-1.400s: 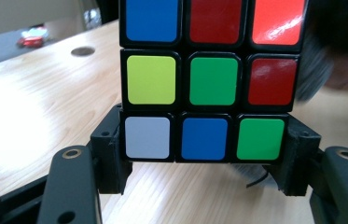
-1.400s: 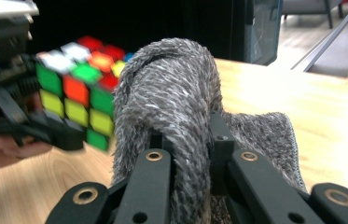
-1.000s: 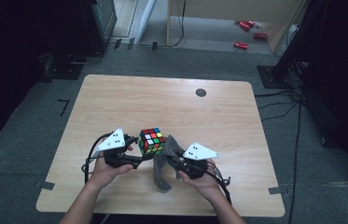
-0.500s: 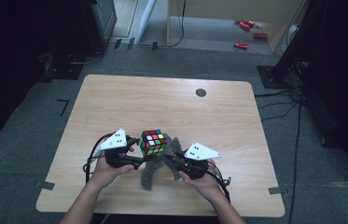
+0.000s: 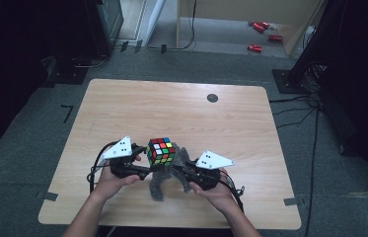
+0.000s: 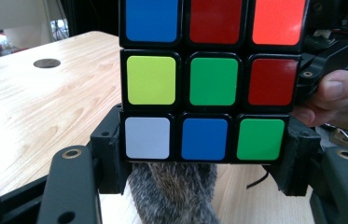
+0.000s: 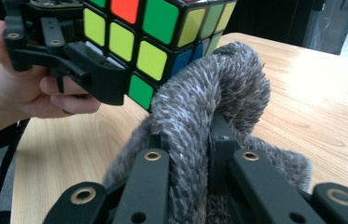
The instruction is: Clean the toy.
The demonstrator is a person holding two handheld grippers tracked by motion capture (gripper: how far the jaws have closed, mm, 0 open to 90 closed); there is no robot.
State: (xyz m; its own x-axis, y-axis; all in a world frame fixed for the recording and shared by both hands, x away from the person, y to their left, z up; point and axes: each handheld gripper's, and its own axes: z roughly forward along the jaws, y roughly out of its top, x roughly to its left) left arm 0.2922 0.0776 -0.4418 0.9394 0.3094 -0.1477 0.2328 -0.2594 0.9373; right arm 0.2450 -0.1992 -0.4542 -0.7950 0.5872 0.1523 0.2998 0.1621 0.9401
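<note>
A scrambled Rubik's cube (image 5: pixel 161 150) is held above the wooden table (image 5: pixel 181 113) near its front edge. My left gripper (image 5: pixel 153 166) is shut on the cube's bottom layer; in the left gripper view the black pads (image 6: pixel 111 149) press on both sides of the cube (image 6: pixel 212 79). My right gripper (image 5: pixel 177 169) is shut on a grey fuzzy cloth (image 5: pixel 163 181). In the right gripper view the cloth (image 7: pixel 209 102) bulges up between the jaws (image 7: pixel 188 140) and touches the lower edge of the cube (image 7: pixel 157 28). The cloth (image 6: pixel 174 196) hangs below the cube.
A dark round cap (image 5: pixel 212 98) sits in the tabletop at the far right. Black cables (image 5: pixel 95 170) trail from both grippers over the front edge. Red objects (image 5: pixel 258 27) lie on the floor beyond the table, beside dark stands.
The hanging end of the cloth has swung a little to the left under the cube. Both hands and the cube have stayed nearly in place.
</note>
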